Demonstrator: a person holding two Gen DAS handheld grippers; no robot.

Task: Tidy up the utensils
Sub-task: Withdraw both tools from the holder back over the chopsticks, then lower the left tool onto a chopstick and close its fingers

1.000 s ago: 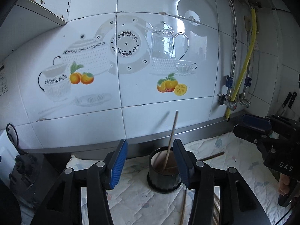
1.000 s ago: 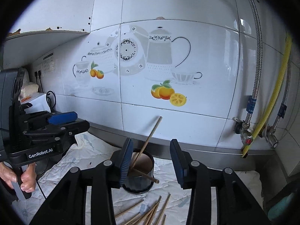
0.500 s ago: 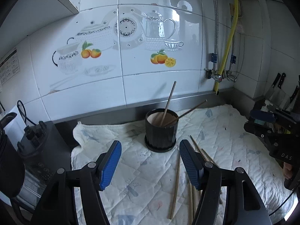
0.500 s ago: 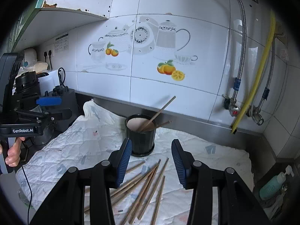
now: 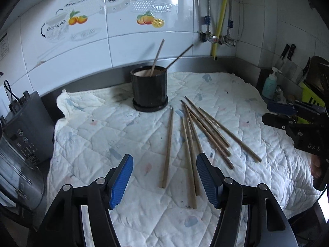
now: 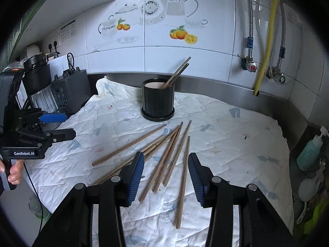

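A black cup (image 5: pixel 149 90) (image 6: pixel 158 100) stands at the back of a white quilted cloth (image 5: pixel 92 144) (image 6: pixel 226 144), with two wooden chopsticks leaning in it. Several loose chopsticks (image 5: pixel 205 131) (image 6: pixel 129 145) lie fanned out on the cloth in front of the cup. My left gripper (image 5: pixel 164 164) hovers open above the near ends of the leftmost ones, holding nothing. My right gripper (image 6: pixel 165 160) hangs open over the near ends of the right-hand ones, also with nothing between its pads. Each gripper shows at the edge of the other's view: left gripper (image 6: pixel 51 123), right gripper (image 5: pixel 283 113).
A grey appliance (image 5: pixel 24 127) (image 6: pixel 70 90) stands at the cloth's left edge. A teal soap bottle (image 5: pixel 269 86) (image 6: pixel 310 150) and knives (image 5: pixel 285 53) are at the right. A yellow hose (image 5: pixel 221 20) and valves run down the tiled wall behind.
Both grippers have drawn back from the cup and sunk toward the loose chopsticks. The left jaws stand wider than before. A second chopstick now leans in the cup.
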